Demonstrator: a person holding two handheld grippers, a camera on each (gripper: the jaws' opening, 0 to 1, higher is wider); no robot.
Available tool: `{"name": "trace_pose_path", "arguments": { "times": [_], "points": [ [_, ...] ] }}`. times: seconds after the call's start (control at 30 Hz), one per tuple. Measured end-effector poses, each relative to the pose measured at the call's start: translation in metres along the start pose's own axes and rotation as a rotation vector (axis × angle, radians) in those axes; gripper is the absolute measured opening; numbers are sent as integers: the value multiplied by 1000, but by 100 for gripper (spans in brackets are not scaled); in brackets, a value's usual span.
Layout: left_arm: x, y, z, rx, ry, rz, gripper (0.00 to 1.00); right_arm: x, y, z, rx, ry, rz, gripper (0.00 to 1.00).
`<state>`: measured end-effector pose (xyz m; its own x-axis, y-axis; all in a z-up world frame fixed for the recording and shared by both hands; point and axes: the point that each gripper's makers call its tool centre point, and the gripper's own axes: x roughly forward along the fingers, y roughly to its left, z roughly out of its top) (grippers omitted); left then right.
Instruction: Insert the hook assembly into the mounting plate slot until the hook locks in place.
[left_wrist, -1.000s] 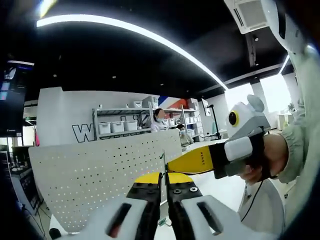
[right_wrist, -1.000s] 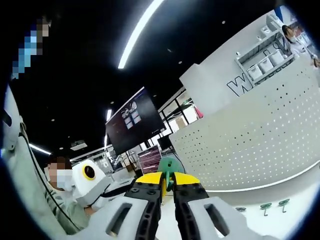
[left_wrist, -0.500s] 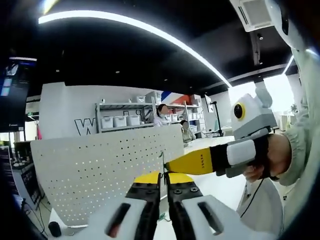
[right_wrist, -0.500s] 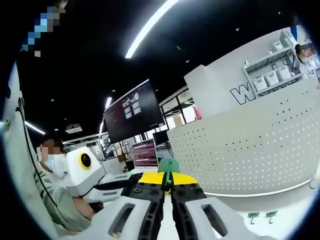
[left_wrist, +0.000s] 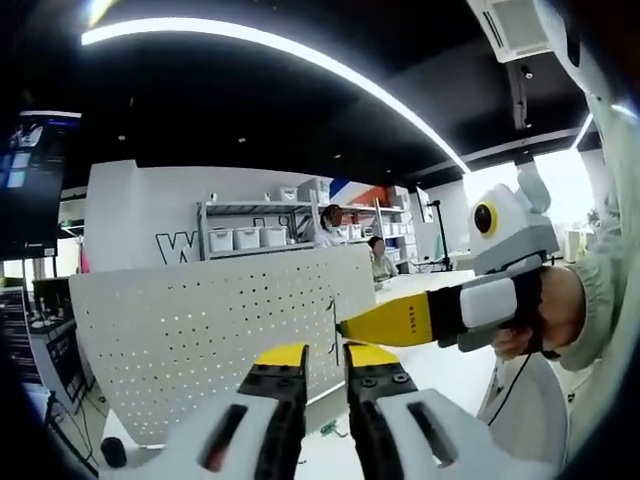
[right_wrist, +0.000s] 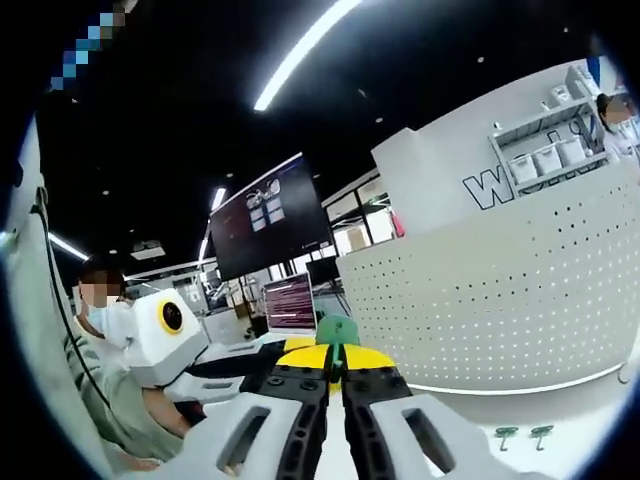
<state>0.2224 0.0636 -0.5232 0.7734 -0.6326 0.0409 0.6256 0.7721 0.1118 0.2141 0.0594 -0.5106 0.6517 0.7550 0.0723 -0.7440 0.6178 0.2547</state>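
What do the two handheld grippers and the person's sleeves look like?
Both grippers, the left gripper and the right gripper, have white bodies with dark slots and black jaws capped in yellow, with small screws showing. The right gripper has a black grip section with a white band, and a thin dark cable hangs below it. The person's sleeve is pale grey-green.

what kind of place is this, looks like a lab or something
Probably a lab or workshop: a white pegboard stands on the bench, shelves hold storage bins, and a monitor hangs under a black ceiling with strip lights.
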Motion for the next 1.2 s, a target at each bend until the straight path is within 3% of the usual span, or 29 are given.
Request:
{"name": "trace_pose_path", "arguments": {
  "times": [0.57,0.7,1.0,1.2],
  "points": [
    [-13,13,-24,-62,67,43,37,11,5,-8,14,23,20,2],
    [-17,15,-31,-73,85,49,38,13,5,-9,14,26,22,2],
    [-24,23,-50,-105,134,81,48,16,-2,-6,-20,19,1,2],
    [-30,24,-64,-116,176,91,50,17,-14,-2,-44,12,-33,2]
  ]
}}
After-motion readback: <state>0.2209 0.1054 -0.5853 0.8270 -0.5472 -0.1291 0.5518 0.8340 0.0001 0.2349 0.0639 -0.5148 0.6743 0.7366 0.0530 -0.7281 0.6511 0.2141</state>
